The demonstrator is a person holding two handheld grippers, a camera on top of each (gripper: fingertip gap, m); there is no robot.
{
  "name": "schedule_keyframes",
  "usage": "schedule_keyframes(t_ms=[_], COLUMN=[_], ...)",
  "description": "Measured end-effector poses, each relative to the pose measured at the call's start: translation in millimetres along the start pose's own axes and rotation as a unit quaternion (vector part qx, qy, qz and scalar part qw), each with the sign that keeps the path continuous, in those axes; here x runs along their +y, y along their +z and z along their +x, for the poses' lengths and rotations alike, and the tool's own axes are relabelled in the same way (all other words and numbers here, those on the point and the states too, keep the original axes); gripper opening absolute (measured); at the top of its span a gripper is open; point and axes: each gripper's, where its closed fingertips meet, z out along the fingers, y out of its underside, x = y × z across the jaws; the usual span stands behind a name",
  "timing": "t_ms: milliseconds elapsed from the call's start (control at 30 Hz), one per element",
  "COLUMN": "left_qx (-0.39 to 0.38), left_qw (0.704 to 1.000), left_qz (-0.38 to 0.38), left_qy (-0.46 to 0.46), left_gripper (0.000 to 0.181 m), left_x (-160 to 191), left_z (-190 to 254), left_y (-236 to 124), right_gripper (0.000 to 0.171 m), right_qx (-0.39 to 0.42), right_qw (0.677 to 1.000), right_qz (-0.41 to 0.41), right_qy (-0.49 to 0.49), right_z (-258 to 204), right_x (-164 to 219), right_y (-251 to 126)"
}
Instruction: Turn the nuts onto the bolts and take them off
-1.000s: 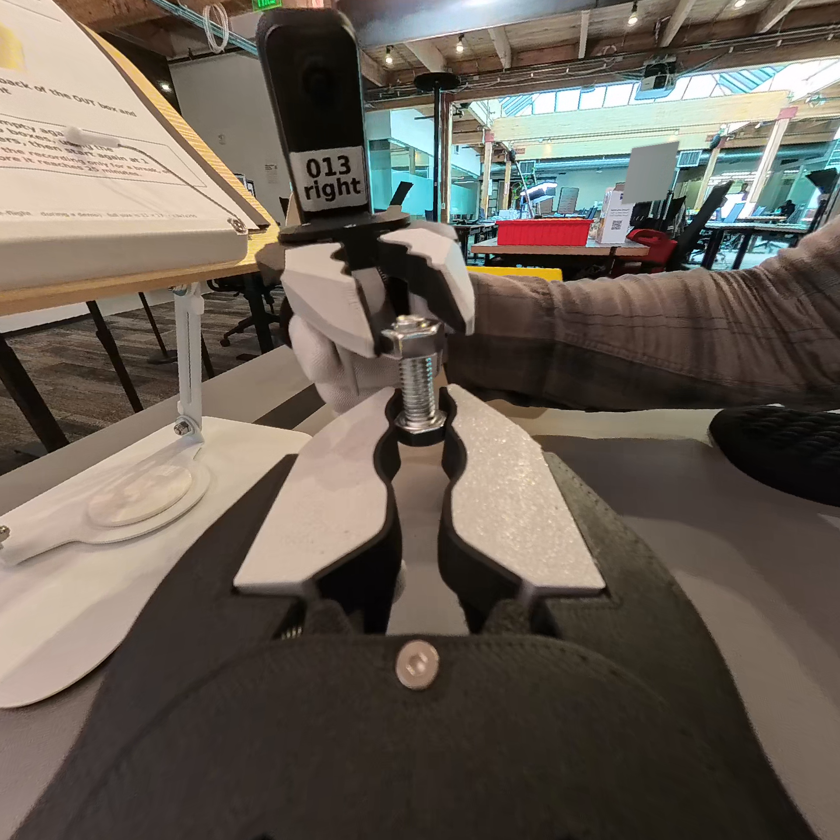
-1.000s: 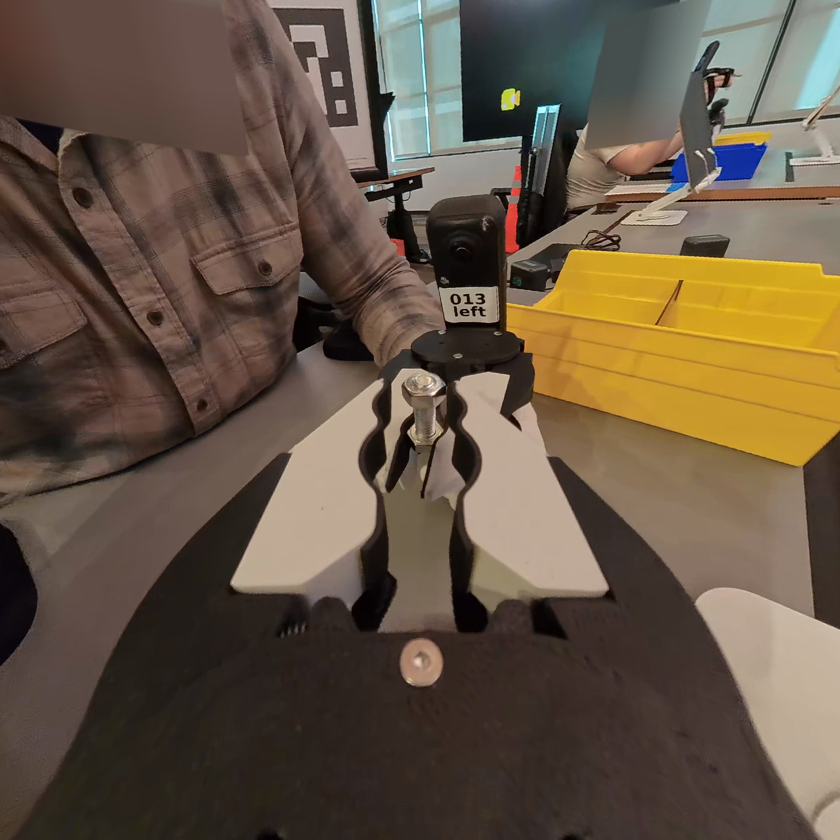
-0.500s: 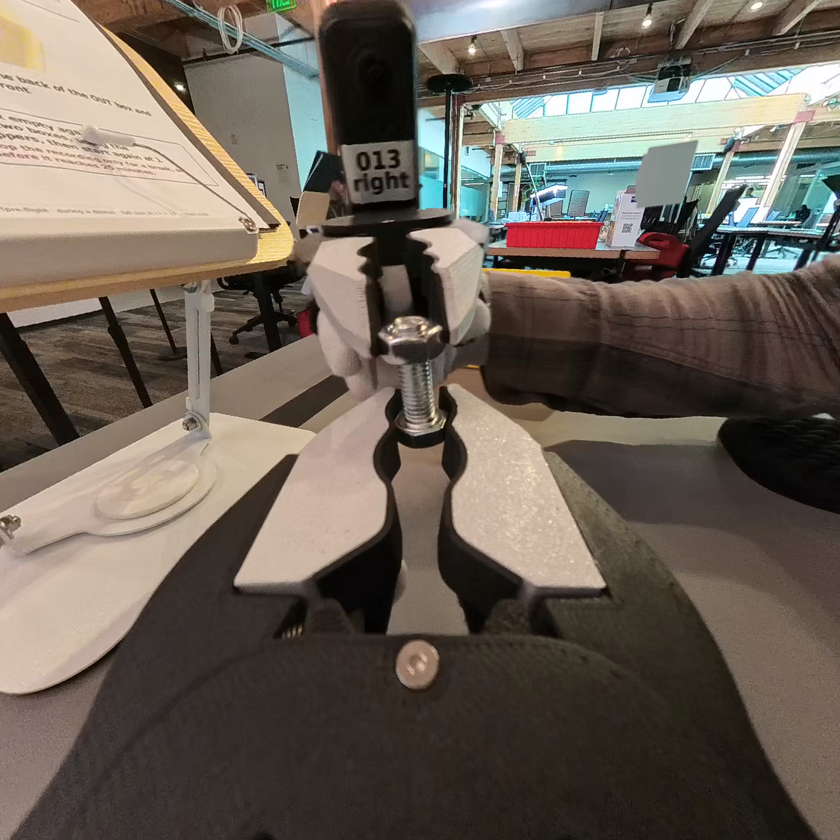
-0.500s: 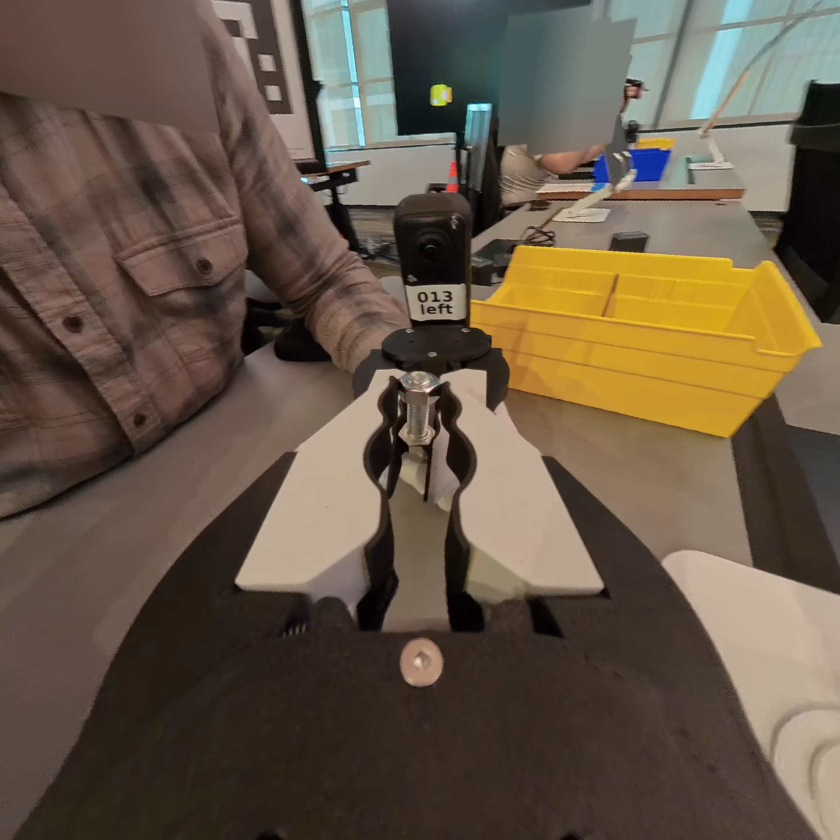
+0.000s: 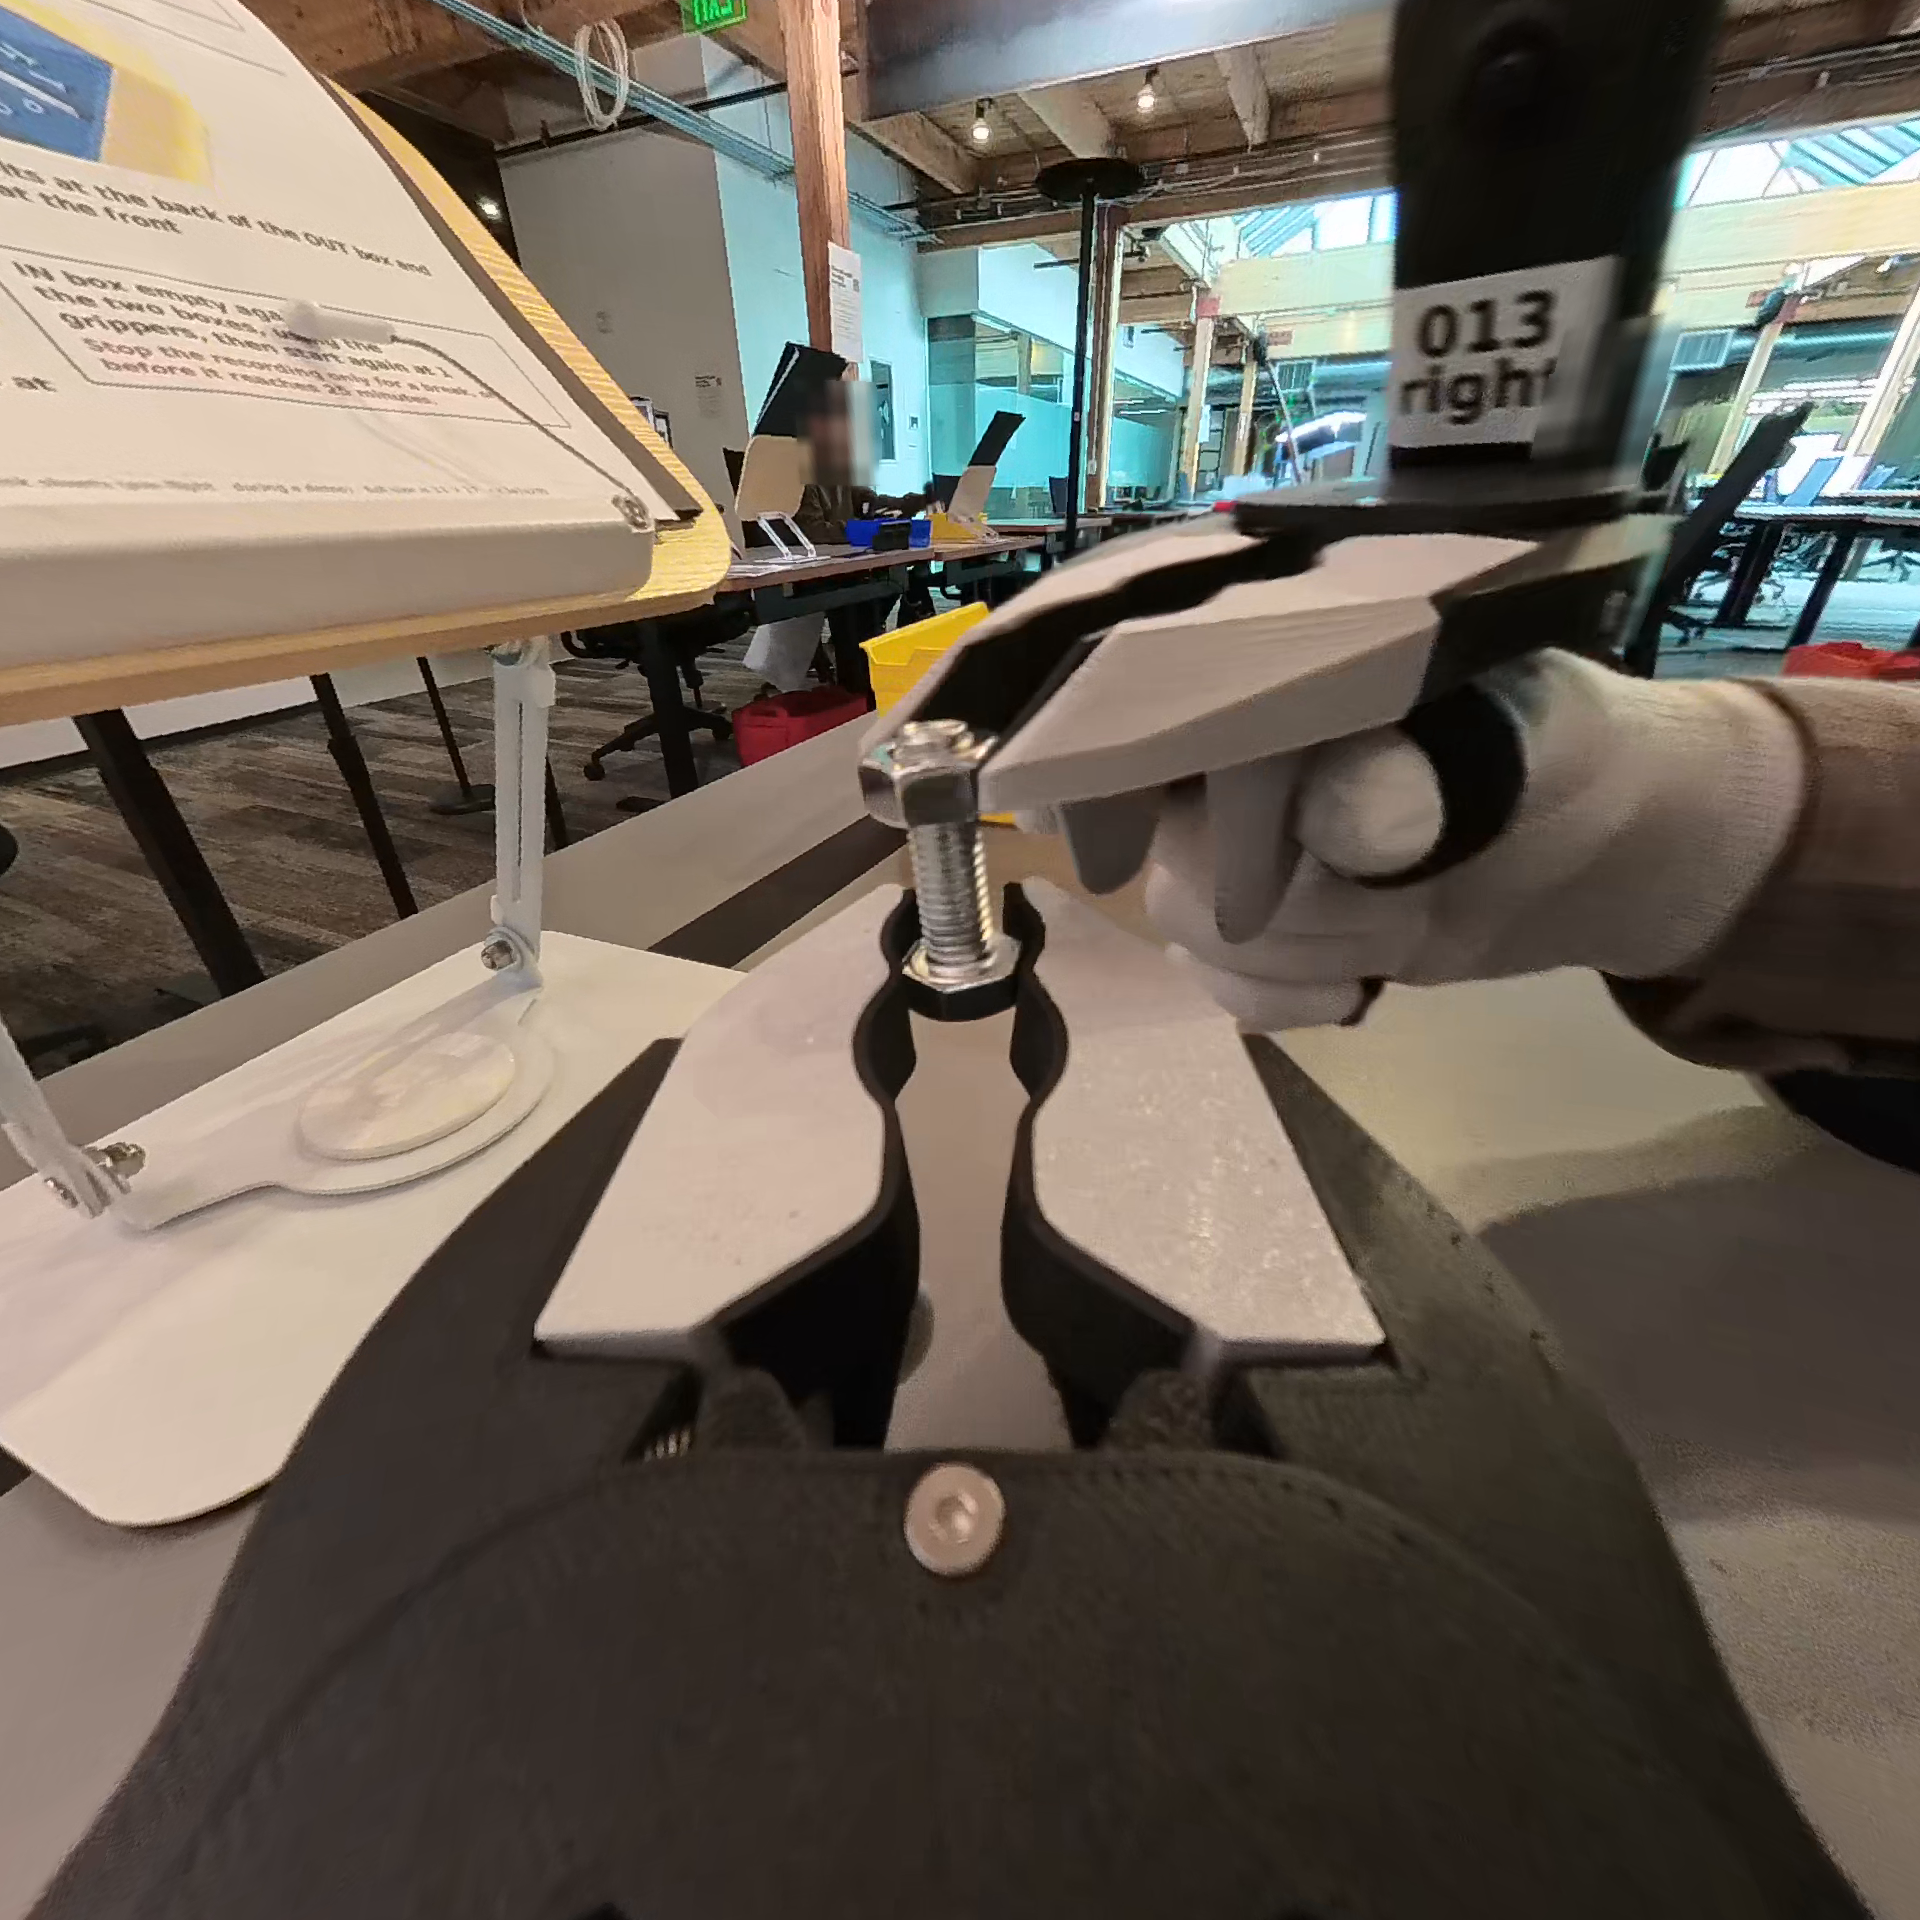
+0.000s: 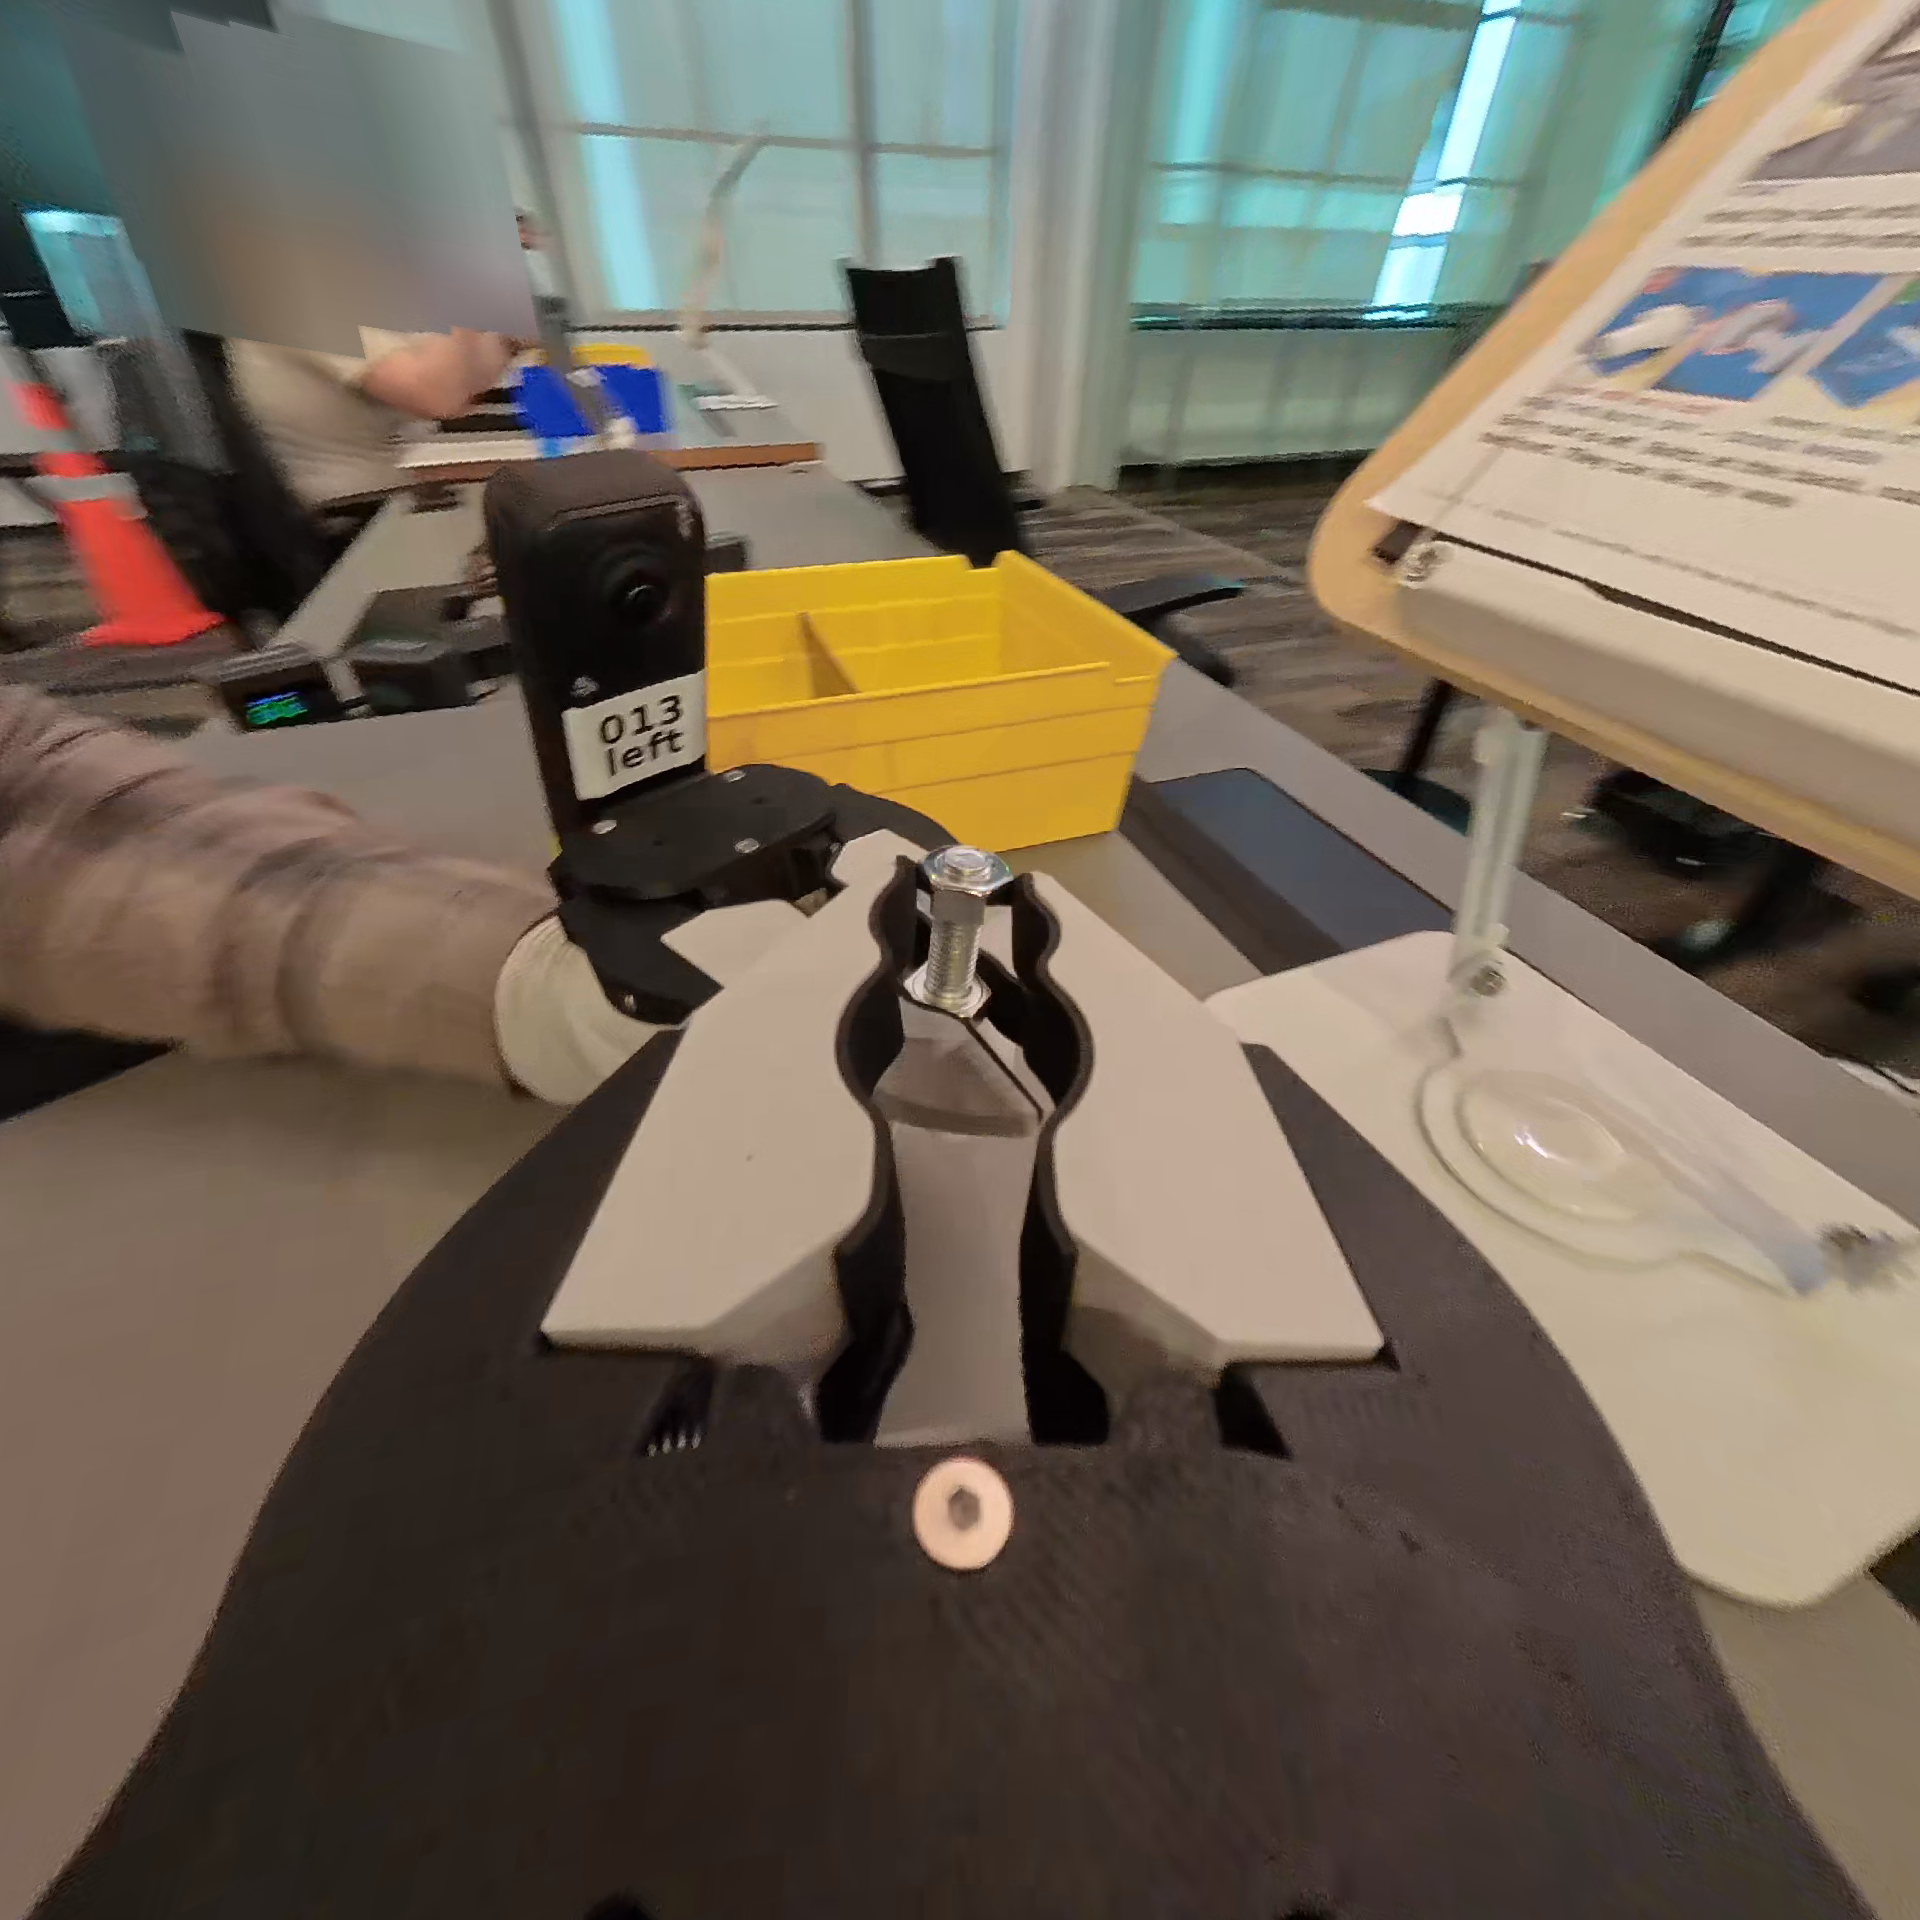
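Steel bolt (image 5: pixel 951 894) standing upright, your left gripper (image 5: pixel 961 987) clamping its lower nut (image 5: pixel 961 971), your right gripper (image 6: pixel 961 883) squeezing the upper nut (image 6: pixel 964 868).

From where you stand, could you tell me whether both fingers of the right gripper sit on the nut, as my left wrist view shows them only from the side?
Observer: Yes. In the right wrist view the nut sits between the tips of the right gripper, with one finger on each side, at the top of the bolt.
Operator: Thank you. Is there anything on the table that my view does not show?
Observer: A yellow bin with a divider inside stands on the table beyond the left gripper, which is shut on the lower end of the bolt.
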Motion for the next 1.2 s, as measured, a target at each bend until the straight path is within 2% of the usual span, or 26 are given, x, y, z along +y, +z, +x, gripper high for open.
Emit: schedule_keyframes(t_ms=[133,233,333,433,567,600,667,733,867,933,1133,1200], left_qx=[0.001,0.0,-0.003,-0.005,0.0,0.002,0.006,0.01,0.016,0.017,0.02,0.022], left_qw=[1.0,1.0,1.0,1.0,1.0,1.0,1.0,1.0,1.0,1.0,1.0,1.0], left_qz=[-0.007,-0.007,-0.003,-0.001,-0.001,-0.002,-0.003,-0.003,-0.003,-0.003,-0.002,-0.002], left_qy=[0.012,0.017,0.012,0.008,0.012,0.014,0.017,0.018,0.018,0.017,0.015,0.013], left_gripper=[0.014,0.014,0.014,0.014,0.014,0.014,0.014,0.014,0.014,0.014,0.015,0.014], left_x=[1,2,1,0,0,0,1,1,1,1,1,1], left_z=[3,4,2,0,2,3,5,6,8,8,8,8], left_y=[1,1,0,0,0,0,1,1,1,1,1,1], right_gripper=[0.016,0.016,0.017,0.017,0.021,0.038,0.049,0.047,0.043,0.046,0.043,0.036], right_qx=[0.142,0.238,0.299,0.328,0.315,0.303,0.256,0.184,0.009,-0.06,-0.222,-0.269], right_qw=[0.989,0.971,0.954,0.944,0.949,0.952,0.966,0.982,0.999,0.996,0.973,0.962], right_qz=[0.032,0.033,0.033,0.038,0.029,0.034,0.034,0.042,-0.004,-0.027,-0.028,-0.032], right_qy=[0.028,0.011,0.011,0.019,0.013,0.005,-0.018,-0.03,-0.035,-0.055,-0.05,-0.043], right_z=[2,1,0,2,0,-1,-7,-11,-16,-15,-15,-16], right_x=[2,2,1,0,-2,-6,-13,-23,-21,-15,-12,-10], right_y=[-4,-6,-2,0,-2,-4,-6,-8,-11,-12,-9,-8])
